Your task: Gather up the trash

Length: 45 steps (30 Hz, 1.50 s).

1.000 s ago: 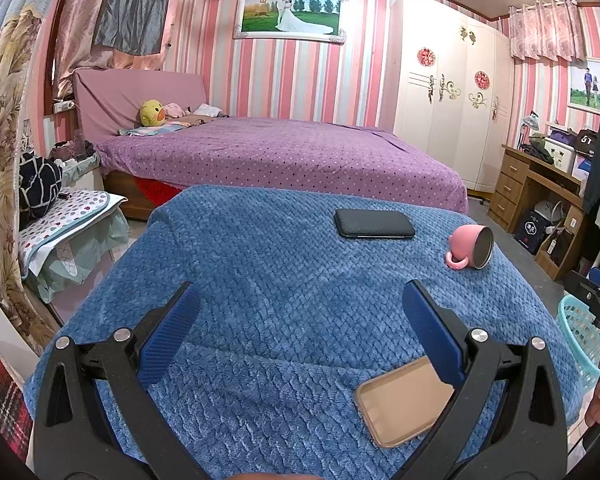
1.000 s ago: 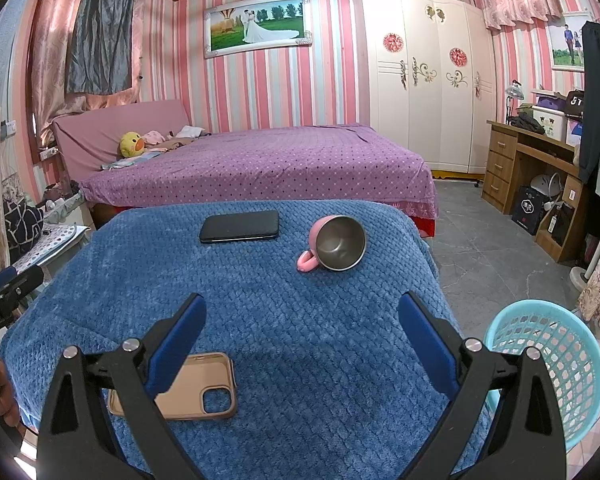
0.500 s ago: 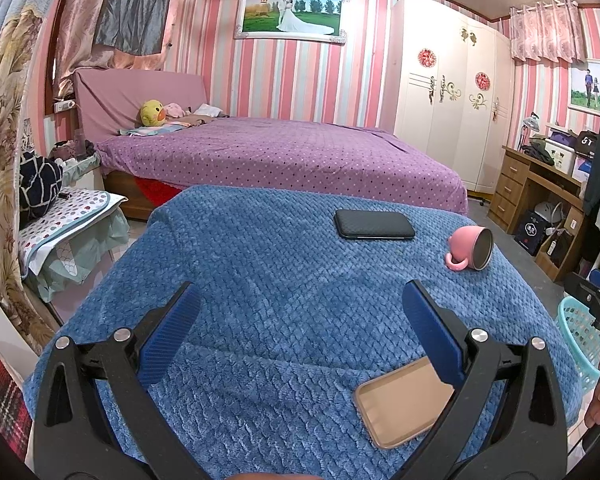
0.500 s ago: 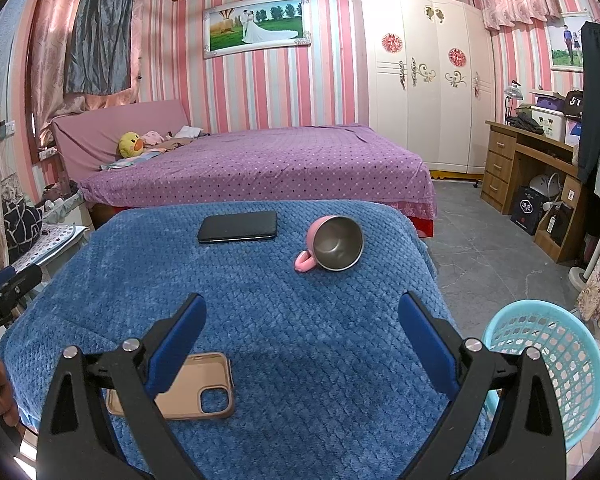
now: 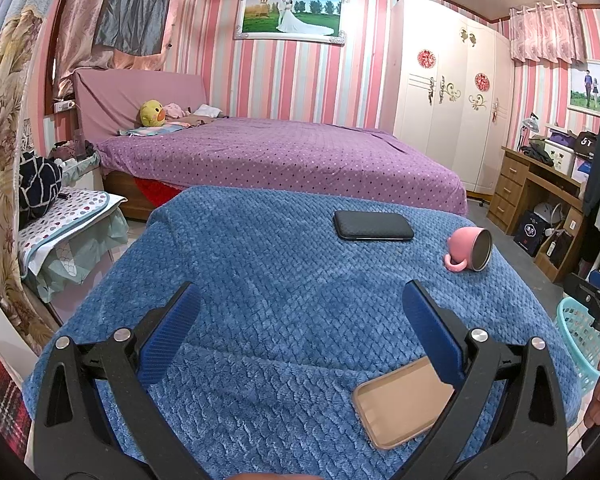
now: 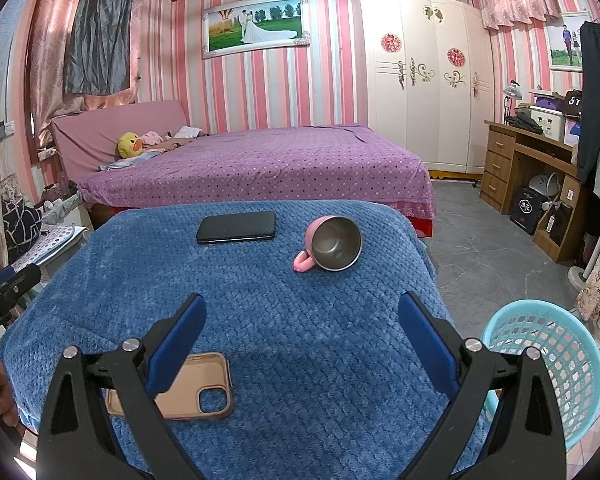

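Observation:
A table under a blue blanket (image 5: 284,280) (image 6: 284,304) holds a tan phone case (image 5: 404,400) (image 6: 196,392) near the front edge, a black phone (image 5: 374,225) (image 6: 236,227) at the back, and a pink mug (image 5: 470,248) (image 6: 330,246) lying on its side. A light-blue mesh bin (image 6: 548,356) (image 5: 580,332) stands on the floor to the table's right. My left gripper (image 5: 300,320) is open and empty above the front of the table; the case lies under its right finger. My right gripper (image 6: 302,322) is open and empty, the case by its left finger.
A purple bed (image 5: 284,156) stands behind the table. A white wardrobe (image 6: 420,80) and a wooden desk (image 6: 528,168) line the right side. A chair with patterned cushions (image 5: 60,220) stands left of the table. Grey floor (image 6: 480,248) lies between table and desk.
The right wrist view has shifted very slightly, the mug and phone drifting a little left in it. Nothing was grasped or released; the left view is unchanged.

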Tool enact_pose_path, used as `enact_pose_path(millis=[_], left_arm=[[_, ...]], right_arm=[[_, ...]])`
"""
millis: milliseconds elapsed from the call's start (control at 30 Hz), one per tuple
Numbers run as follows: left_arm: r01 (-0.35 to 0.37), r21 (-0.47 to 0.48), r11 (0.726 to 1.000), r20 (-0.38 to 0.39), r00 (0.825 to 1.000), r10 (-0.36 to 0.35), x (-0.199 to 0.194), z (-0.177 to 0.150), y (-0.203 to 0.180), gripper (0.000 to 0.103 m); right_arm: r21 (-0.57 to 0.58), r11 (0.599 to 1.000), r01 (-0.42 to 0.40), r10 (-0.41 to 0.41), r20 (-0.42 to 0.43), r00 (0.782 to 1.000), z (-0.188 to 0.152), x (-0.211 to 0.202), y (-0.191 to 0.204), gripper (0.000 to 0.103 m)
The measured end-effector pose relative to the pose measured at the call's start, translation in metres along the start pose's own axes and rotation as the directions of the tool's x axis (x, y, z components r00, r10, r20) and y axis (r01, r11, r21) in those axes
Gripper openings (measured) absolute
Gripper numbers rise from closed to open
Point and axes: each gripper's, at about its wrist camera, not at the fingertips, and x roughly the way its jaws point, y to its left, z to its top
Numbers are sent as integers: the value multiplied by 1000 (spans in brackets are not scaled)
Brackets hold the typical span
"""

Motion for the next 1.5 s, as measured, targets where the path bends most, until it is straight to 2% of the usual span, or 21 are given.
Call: enact_pose_path(millis=[1500], left_arm=[[0,-7,1000,4,1000,0,-2,3,-6,98]], right_arm=[[-7,1000,5,-5,-5,1000,-1,2,-2,95]])
